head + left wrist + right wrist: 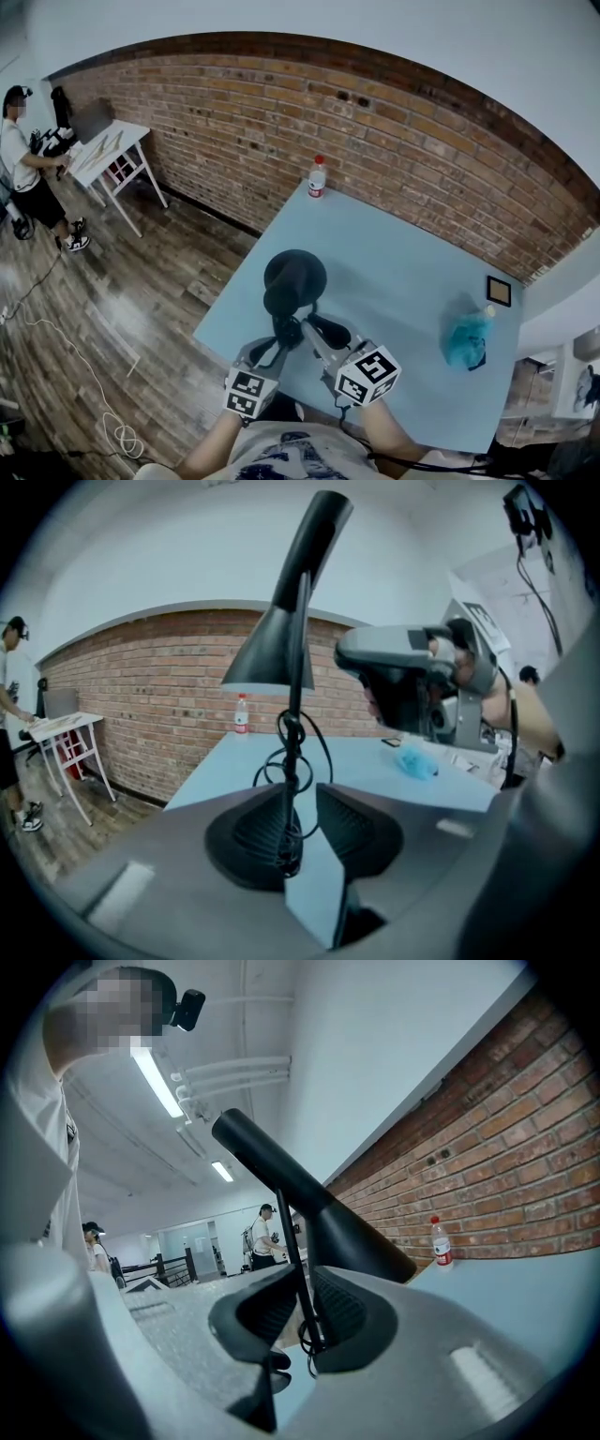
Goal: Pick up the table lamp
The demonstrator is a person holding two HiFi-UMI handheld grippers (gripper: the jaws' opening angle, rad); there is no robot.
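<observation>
A black table lamp (293, 277) stands near the front edge of the light blue table (403, 253), its cord wound round the thin stem (295, 733). My left gripper (278, 337) reaches in from the lamp's left, my right gripper (319, 339) from its right. In the left gripper view the stem runs between the jaws (305, 799), close to the left pad, with a clear gap beside it. The right gripper view shows the stem between the jaws (305, 1283) too, with the cone shade (356, 1232) above. Both grippers are open round the stem.
A plastic bottle (317, 176) stands at the table's far corner by the brick wall. A blue-green bag (466, 337) and a small dark square frame (499, 291) lie at the right. At the far left a person (23, 159) stands by a white table (112, 150).
</observation>
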